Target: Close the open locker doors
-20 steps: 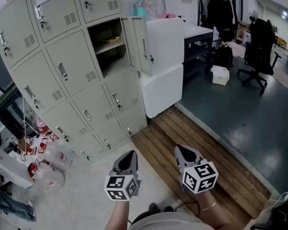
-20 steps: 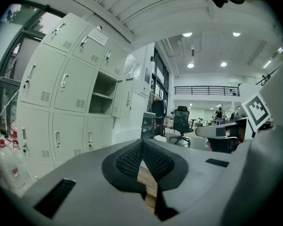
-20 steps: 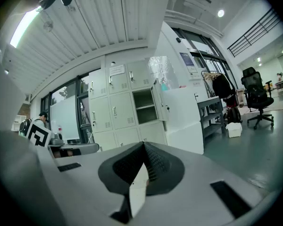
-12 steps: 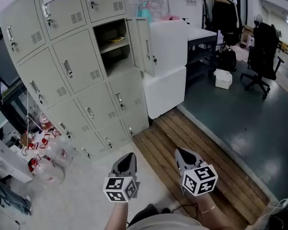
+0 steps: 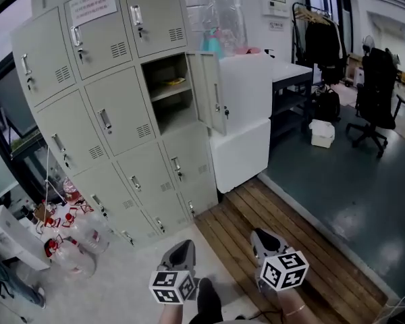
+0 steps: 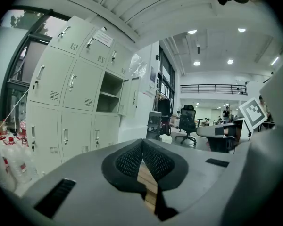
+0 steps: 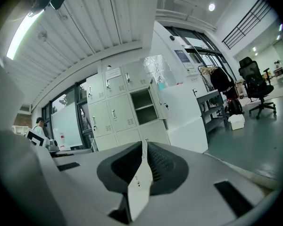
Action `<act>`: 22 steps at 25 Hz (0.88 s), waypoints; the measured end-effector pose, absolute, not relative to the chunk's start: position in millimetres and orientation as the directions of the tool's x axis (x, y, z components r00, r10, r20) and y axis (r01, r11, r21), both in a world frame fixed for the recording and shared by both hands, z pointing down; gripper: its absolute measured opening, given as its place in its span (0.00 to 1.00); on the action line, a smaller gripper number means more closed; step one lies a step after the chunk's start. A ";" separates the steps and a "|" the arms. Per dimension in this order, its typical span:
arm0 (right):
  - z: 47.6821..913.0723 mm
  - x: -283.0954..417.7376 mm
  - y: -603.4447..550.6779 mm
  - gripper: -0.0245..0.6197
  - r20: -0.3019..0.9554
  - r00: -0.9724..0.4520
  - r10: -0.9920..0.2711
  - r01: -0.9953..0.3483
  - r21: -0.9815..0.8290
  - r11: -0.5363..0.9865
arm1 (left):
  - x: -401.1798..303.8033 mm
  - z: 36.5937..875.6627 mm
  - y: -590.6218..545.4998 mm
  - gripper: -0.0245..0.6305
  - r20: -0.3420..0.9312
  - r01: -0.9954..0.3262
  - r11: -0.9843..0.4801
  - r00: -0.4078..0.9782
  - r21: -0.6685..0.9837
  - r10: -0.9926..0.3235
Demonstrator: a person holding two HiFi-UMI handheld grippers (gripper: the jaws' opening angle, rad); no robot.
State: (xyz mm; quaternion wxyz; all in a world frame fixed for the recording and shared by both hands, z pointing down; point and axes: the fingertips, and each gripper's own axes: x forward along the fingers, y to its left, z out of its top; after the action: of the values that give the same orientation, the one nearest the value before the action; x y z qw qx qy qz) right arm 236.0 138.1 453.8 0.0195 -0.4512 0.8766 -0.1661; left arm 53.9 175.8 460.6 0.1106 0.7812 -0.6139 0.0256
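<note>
A bank of pale grey lockers (image 5: 115, 127) stands ahead of me. One compartment in the second row (image 5: 167, 90) is open, with a shelf inside and something yellow on it. Its door (image 5: 210, 92) is swung out to the right. The same open compartment (image 6: 108, 93) and door (image 6: 126, 97) show in the left gripper view, and the compartment (image 7: 144, 106) shows small in the right gripper view. My left gripper (image 5: 183, 247) and right gripper (image 5: 257, 235) hang low in the head view, far short of the lockers. Both have their jaws together on nothing.
A white box-like cabinet (image 5: 244, 117) stands right beside the open door. Wooden decking (image 5: 290, 235) runs under the right gripper. Plastic bottles (image 5: 77, 241) lie on the floor at the left. A desk (image 5: 293, 79), a white box (image 5: 322, 133) and an office chair (image 5: 378, 93) are farther right.
The head view has lifted, so the lockers look more upright and sit lower in frame. Both grippers have dropped slightly toward the bottom edge. The locker door stays open.
</note>
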 end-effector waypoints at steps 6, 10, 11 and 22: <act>451.1 191.4 67.1 0.13 0.095 -0.613 -0.784 -0.767 -0.309 0.563 | 11.7 463.3 108.1 0.07 0.175 -0.964 -0.233 0.253 0.127 -0.952; 447.2 156.7 -2.4 0.14 0.080 -0.599 -0.797 -0.775 -0.310 0.551 | -24.8 462.3 40.8 0.07 0.166 -0.962 -0.242 0.261 0.126 -0.951; 444.4 148.0 -21.8 0.14 0.077 -0.593 -0.801 -0.778 -0.313 0.545 | -34.1 459.7 21.8 0.07 0.159 -0.961 -0.245 0.263 0.127 -0.952; 394.6 87.5 -188.4 0.16 0.006 -0.494 -0.869 -0.830 -0.302 0.470 | -122.8 422.2 -136.3 0.07 0.082 -0.944 -0.304 0.316 0.127 -0.945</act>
State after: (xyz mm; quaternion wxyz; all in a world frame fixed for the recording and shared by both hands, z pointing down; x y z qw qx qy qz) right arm 87.5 -188.4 394.6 0.0741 -0.4974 0.8540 -0.1336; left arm -122.8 -136.3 422.2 0.0758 0.8075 -0.5850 -0.0041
